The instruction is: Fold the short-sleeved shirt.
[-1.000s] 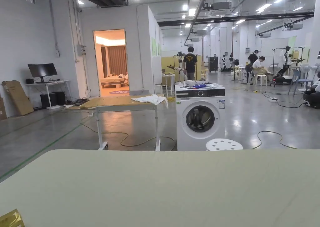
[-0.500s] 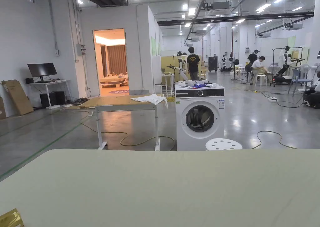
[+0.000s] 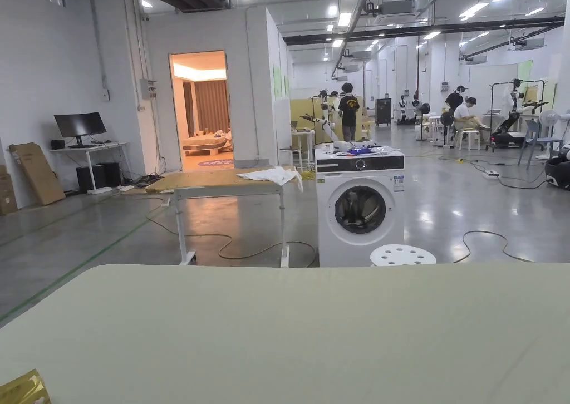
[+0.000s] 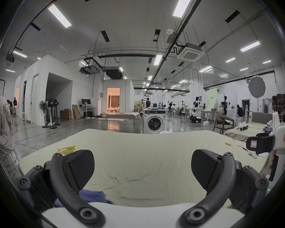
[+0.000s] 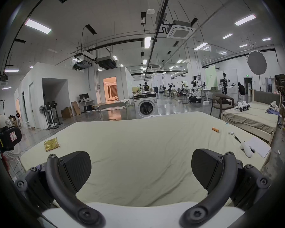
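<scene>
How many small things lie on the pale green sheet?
5, maybe more hidden: gold packet at far left; orange cylinder, small white disc, white paper and white object at right.

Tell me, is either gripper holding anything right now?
Nothing: the left gripper and right gripper both hang open above the bed sheet.

Washing machine (image 3: 359, 205) behind bed (image 3: 289, 333), stool (image 3: 403, 255) between, table (image 3: 222, 185) left.
</scene>
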A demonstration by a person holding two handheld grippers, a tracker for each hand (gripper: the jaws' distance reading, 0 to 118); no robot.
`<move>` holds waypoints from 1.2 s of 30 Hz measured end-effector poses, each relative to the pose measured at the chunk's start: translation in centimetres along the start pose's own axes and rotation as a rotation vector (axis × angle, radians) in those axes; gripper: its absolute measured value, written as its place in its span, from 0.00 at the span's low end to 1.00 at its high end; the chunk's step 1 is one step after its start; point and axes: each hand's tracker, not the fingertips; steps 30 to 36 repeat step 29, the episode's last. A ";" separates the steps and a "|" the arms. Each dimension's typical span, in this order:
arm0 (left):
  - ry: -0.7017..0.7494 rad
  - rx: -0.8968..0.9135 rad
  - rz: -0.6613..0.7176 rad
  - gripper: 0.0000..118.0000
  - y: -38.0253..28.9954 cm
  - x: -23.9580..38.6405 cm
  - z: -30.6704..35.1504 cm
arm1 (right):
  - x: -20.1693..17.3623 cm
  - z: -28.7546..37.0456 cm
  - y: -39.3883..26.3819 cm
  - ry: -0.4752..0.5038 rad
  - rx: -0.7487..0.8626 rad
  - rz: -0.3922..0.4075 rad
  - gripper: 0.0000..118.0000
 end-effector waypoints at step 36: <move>-0.062 -0.023 -0.049 0.99 -0.3 1.1 0.0 | 0.6 -1.1 0.5 0.003 -0.187 -0.151 1.00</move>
